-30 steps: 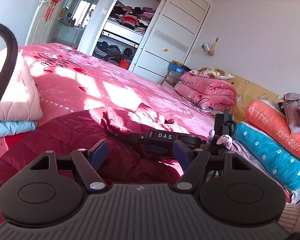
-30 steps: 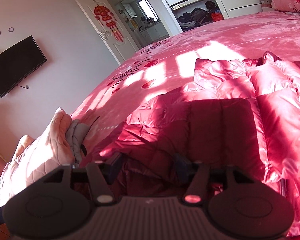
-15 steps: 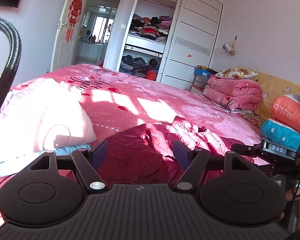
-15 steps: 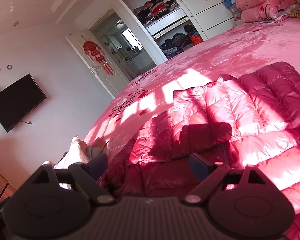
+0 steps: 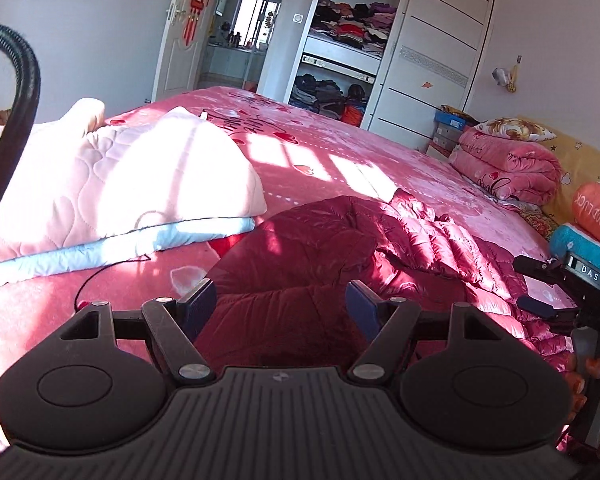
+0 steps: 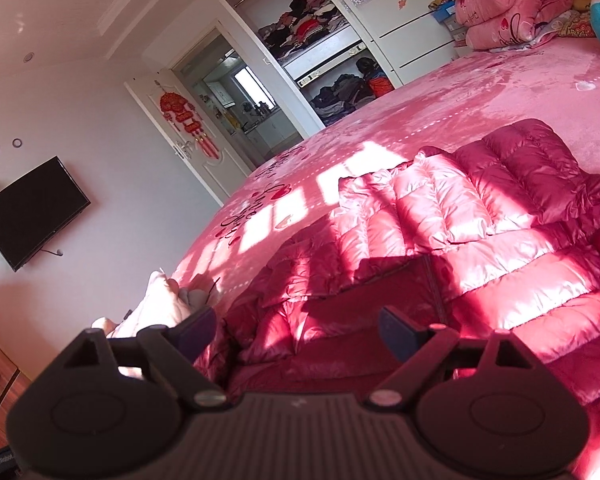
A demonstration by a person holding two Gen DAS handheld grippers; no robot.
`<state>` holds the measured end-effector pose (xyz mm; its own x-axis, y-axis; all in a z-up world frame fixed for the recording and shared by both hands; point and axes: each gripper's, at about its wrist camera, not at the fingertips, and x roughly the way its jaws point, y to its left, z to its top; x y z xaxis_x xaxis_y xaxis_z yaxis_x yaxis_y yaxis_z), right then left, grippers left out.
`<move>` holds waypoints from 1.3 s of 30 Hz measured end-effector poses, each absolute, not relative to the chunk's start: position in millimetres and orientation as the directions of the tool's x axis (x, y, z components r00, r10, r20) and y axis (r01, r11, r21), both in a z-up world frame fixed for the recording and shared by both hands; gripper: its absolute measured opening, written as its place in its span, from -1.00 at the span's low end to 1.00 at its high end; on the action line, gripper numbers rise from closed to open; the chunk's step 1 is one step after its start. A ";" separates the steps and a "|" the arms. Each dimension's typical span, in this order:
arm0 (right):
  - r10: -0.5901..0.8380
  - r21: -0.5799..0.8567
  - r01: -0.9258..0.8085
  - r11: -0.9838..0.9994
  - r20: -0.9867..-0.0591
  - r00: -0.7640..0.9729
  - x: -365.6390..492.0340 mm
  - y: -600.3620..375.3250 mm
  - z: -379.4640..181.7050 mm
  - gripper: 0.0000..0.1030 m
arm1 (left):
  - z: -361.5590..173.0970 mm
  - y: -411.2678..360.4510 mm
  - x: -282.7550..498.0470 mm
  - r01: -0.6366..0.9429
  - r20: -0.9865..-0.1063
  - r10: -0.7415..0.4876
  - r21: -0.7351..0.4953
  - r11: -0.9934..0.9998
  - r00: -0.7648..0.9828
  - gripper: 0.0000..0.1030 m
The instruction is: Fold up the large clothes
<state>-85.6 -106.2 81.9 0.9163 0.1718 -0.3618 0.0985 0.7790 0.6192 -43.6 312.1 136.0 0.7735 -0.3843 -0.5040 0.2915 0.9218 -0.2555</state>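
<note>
Left hand-held gripper (image 5: 281,307): jaws spread wide, nothing between the pads, hovering above the near end of the red down jacket (image 5: 340,248).

Right hand-held gripper (image 6: 296,330): jaws wide apart too, pads clear of fabric, jacket (image 6: 480,232) just below and ahead of it. In the left wrist view the right gripper (image 5: 540,288) shows at 3 o'clock, over the jacket's right edge, with a person's hand (image 5: 592,376) on its handle.

Jacket: lies on the pink bed (image 5: 340,152), roughly centre of the left view, running from 6 o'clock up toward 2 o'clock. Quilted, glossy, part in sun and part in shadow. One sleeve or panel looks folded over the body at 12–1 o'clock in the right view; exact fold layout hard to tell.

Around it:
- pink quilted blanket with light blue edge (image 5: 112,192) at 9–10 o'clock in the left view, on the bed, just beside the jacket, not touching as far as I can see
- rolled pink duvet (image 5: 508,164) at 2 o'clock, well apart from the jacket
- orange bolster (image 5: 598,216) and teal bolster (image 5: 584,244) at 3 o'clock
- open wardrobe (image 5: 352,40) at 12 o'clock past the bed
- wall TV (image 6: 32,212) at 9 o'clock in the right view
- black hose (image 5: 20,92) along the left edge of the left view
</note>
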 end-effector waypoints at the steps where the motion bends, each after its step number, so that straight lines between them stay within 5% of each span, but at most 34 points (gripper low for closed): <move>1: 0.179 0.618 0.093 0.781 -0.363 0.914 -87.4 -102.6 81.6 0.72 | 133.4 315.5 -45.9 0.279 -0.521 -0.383 -0.269 0.922 0.763 0.68; 17: 0.214 0.535 0.029 0.844 -0.387 0.897 -99.1 -77.7 70.9 0.80 | 72.9 312.7 -29.5 0.152 -0.712 -0.401 -0.389 0.909 0.576 0.50; 22: 0.192 0.558 0.071 0.827 -0.400 0.896 -98.4 -94.2 59.5 0.80 | 53.9 310.7 -22.1 0.112 -0.719 -0.405 -0.420 0.901 0.564 0.23; 25: 0.168 0.564 0.102 0.819 -0.407 0.898 -98.1 -106.1 53.0 0.80 | 51.9 310.8 -19.7 0.104 -0.708 -0.405 -0.429 0.897 0.578 -0.27; 29: 0.140 0.606 0.152 0.781 -0.407 0.903 -97.9 -128.3 43.2 0.81 | 52.6 319.6 -15.4 0.087 -0.686 -0.432 -0.476 0.875 0.585 -0.68; 39: 0.072 0.684 0.212 0.698 -0.361 0.930 -97.3 -173.6 33.1 0.80 | 130.0 353.9 7.6 0.121 -0.502 -0.493 -0.603 0.789 0.711 -0.89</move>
